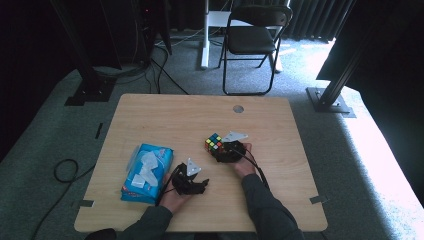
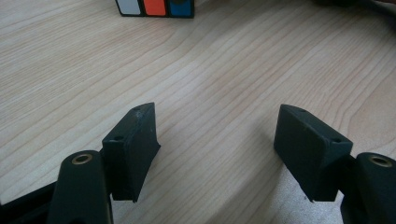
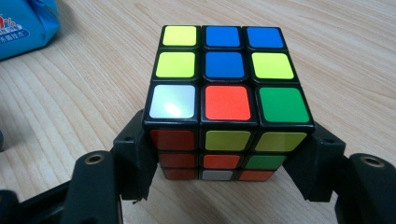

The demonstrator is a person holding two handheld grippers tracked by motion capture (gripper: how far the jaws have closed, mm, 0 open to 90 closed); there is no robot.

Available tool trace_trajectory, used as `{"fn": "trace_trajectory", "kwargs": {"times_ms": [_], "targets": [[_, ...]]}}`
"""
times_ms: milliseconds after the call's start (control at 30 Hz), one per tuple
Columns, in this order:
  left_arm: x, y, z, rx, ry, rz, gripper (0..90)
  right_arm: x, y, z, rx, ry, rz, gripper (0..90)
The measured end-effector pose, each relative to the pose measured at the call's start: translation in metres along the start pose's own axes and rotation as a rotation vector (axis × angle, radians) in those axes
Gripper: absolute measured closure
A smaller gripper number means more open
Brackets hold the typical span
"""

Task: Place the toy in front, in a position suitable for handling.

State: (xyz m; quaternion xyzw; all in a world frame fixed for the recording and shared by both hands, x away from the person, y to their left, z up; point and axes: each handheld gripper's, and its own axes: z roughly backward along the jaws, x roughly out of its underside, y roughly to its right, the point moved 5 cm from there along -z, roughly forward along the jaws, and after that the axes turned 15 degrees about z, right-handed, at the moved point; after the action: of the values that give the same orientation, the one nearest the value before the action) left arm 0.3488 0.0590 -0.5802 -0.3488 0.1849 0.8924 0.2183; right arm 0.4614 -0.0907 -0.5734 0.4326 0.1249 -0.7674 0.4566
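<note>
Wooden table (image 1: pixel 165 112), one person seated at its near edge, a gripper in each hand. Landmark for these notes: the puzzle cube (image 3: pixel 226 100), scrambled, sitting flat on the tabletop just right of the table's middle.

Right gripper (image 3: pixel 229 163): jaws stand on either side of the cube's near lower corners, one pad against each side face. They look pressed to it, the cube pinched between them, though I judge the hold shallow, since the pads (image 3: pixel 135 161) reach only the front edge of the side faces. From the high view the gripper (image 1: pixel 227 151) sits just behind the cube (image 1: pixel 214 143), on the person's side.

Left gripper (image 2: pixel 219 154): jaws spread wide, nothing between them but bare wood. It hovers low, nearer the person than the cube and to its left; the cube's bottom row (image 2: pixel 155 7) shows at the far top of its view. In the high view it (image 1: pixel 191 182) lies between the cube and a blue tissue pack (image 1: pixel 146 172), which sits well to the cube's left.

Judgement on the step, taking hold of the cube: push the right jaws further along the side faces before lifting, so the pads bear on the middle layer, not the corner pieces. Squeeze square, or a layer may twist and the cube slip out. Lift straight up. Left gripper can wait, open, to steady it.
</note>
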Motion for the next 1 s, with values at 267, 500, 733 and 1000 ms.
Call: {"fn": "trace_trajectory", "kwargs": {"times_ms": [267, 500, 733, 1000], "targets": [[0.0, 0.0, 0.0, 0.0, 0.003, 0.003, 30.3, 0.002, -0.002, 0.001, -0.007, -0.029, 0.005, 28.2], [0.0, 0.0, 0.0, -0.002, 0.001, 0.0, 30.4, 0.016, -0.006, 0.016, -0.021, -0.038, 0.006, 27.1], [0.0, 0.0, 0.0, -0.007, 0.002, 0.007, 29.7, 0.031, -0.006, 0.033, 0.003, -0.061, 0.007, 30.0], [0.003, -0.002, 0.004, -0.018, 0.008, 0.027, 32.9, 0.043, -0.007, 0.045, 0.016, -0.099, -0.019, 32.7]]}}
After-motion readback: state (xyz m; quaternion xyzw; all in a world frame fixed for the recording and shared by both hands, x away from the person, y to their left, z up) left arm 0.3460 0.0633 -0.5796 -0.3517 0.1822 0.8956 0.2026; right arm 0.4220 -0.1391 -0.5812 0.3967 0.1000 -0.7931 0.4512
